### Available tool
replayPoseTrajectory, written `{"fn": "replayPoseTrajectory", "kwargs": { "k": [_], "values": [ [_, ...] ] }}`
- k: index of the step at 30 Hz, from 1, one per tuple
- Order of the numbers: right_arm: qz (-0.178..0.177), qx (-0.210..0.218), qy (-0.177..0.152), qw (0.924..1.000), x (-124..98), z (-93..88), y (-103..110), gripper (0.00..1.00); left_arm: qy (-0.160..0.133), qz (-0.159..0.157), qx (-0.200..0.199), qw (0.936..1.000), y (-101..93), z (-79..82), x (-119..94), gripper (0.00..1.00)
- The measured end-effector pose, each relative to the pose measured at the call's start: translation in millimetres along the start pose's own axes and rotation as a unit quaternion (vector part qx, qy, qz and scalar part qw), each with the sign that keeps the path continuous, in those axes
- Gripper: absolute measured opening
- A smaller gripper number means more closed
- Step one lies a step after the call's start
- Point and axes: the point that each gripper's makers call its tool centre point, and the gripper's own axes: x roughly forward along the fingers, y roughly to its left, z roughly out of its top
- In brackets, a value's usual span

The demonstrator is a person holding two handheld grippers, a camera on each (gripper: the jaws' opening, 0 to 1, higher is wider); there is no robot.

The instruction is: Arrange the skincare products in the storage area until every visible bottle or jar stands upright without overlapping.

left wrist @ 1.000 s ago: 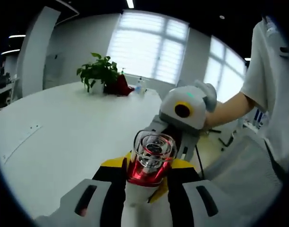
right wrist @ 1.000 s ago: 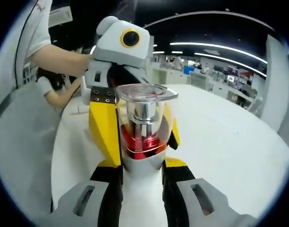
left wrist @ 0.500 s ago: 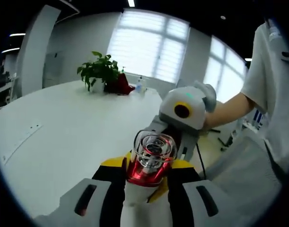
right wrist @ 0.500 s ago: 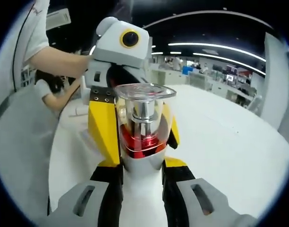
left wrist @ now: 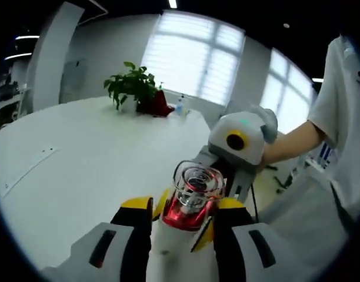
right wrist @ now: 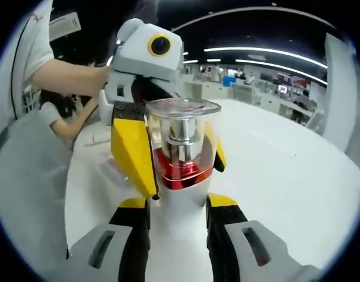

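Left gripper view: the left gripper (left wrist: 183,226) is clenched on a white bottle (left wrist: 189,200) with a red metallic collar and a clear cap. The bottle lies between the yellow-tipped jaws and points forward along them, cap end away from the camera. Just beyond the cap, the right gripper (left wrist: 239,144) faces back toward this one, its yellow jaw tips close beside the bottle's collar, held by a person's hand (left wrist: 268,126) coming in from the right. A white table (left wrist: 80,170) spreads below and ahead of the jaws, and a potted plant (left wrist: 133,88) stands at its far edge, well apart from the bottle. Compared with half a second ago, the whole scene sits a little to the right and lower in this view, the table edge has tilted, and the right gripper has shifted with it; the bottle sits between the jaws as it did then.

Right gripper view: the right gripper (right wrist: 180,202) is closed on the bottle (right wrist: 181,155), whose white body runs up between its jaws with the red collar and clear cap above. The left gripper (right wrist: 146,70) comes down from above, one yellow jaw on either side of the collar, so both grippers clamp the same bottle from opposite ends. The person's arm (right wrist: 68,73) reaches in from the left. The table (right wrist: 286,176) lies beyond. Since the earlier frame the left gripper's near yellow jaw reaches lower, down past the collar, and the bottle appears slightly larger.
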Motion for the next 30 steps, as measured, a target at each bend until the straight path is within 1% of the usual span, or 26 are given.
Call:
{"fn": "replayPoseTrajectory", "kwargs": {
  "k": [2, 5, 7, 10, 12, 14, 16, 18, 20, 22, 25, 27, 28, 30],
  "values": [
    [-0.007, 0.003, 0.004, 1.0000, -1.2, -1.8, 0.5, 0.41, -0.006, 0.005, -0.006, 1.0000, 1.6, 3.2, -2.8, 0.39],
    [-0.015, 0.018, 0.003, 0.9997, -2.9, -0.9, 2.2, 0.47, -0.006, 0.017, -0.009, 0.9998, 4.2, 4.3, -5.9, 0.45],
    [-0.019, 0.024, 0.001, 0.9995, -4.5, 0.6, 3.9, 0.51, -0.001, 0.024, -0.011, 0.9996, 3.7, 1.4, -8.5, 0.47],
    [-0.021, 0.028, 0.000, 0.9994, -8.8, 3.7, 10.4, 0.53, 0.004, 0.031, -0.011, 0.9994, 1.3, -2.0, -12.8, 0.52],
    [-0.025, 0.029, 0.001, 0.9993, -11.2, 3.0, 12.5, 0.54, 0.007, 0.034, -0.013, 0.9993, -1.7, -4.6, -16.0, 0.55],
    [-0.030, 0.032, 0.000, 0.9990, -15.2, 4.1, 14.4, 0.55, 0.006, 0.035, -0.017, 0.9992, -9.9, -4.7, -19.5, 0.59],
    [-0.030, 0.040, -0.006, 0.9987, -18.1, 7.0, 18.8, 0.56, 0.005, 0.038, -0.021, 0.9990, -9.1, -3.7, -20.3, 0.65],
    [-0.033, 0.042, -0.005, 0.9986, -20.1, 5.4, 19.7, 0.57, 0.008, 0.046, -0.021, 0.9987, -12.6, -8.1, -23.9, 0.68],
    [-0.039, 0.043, -0.002, 0.9983, -24.2, 4.8, 22.7, 0.60, 0.011, 0.054, -0.021, 0.9982, -13.9, -11.5, -28.0, 0.69],
    [-0.043, 0.050, -0.003, 0.9978, -26.1, 3.2, 23.3, 0.63, 0.011, 0.063, -0.020, 0.9977, -23.5, -16.6, -35.3, 0.71],
    [-0.050, 0.052, 0.001, 0.9974, -29.5, 1.4, 25.4, 0.65, 0.012, 0.075, -0.021, 0.9969, -28.2, -17.0, -40.9, 0.76],
    [-0.054, 0.054, 0.003, 0.9971, -31.7, 1.9, 27.9, 0.66, 0.015, 0.081, -0.023, 0.9963, -35.9, -19.4, -45.5, 0.79],
    [-0.054, 0.055, 0.003, 0.9970, -33.0, 2.8, 33.3, 0.67, 0.017, 0.084, -0.025, 0.9960, -38.2, -20.7, -47.2, 0.80],
    [-0.057, 0.054, 0.004, 0.9969, -34.0, 3.7, 35.9, 0.68, 0.021, 0.088, -0.026, 0.9956, -39.7, -24.6, -53.5, 0.81]
  ]
}}
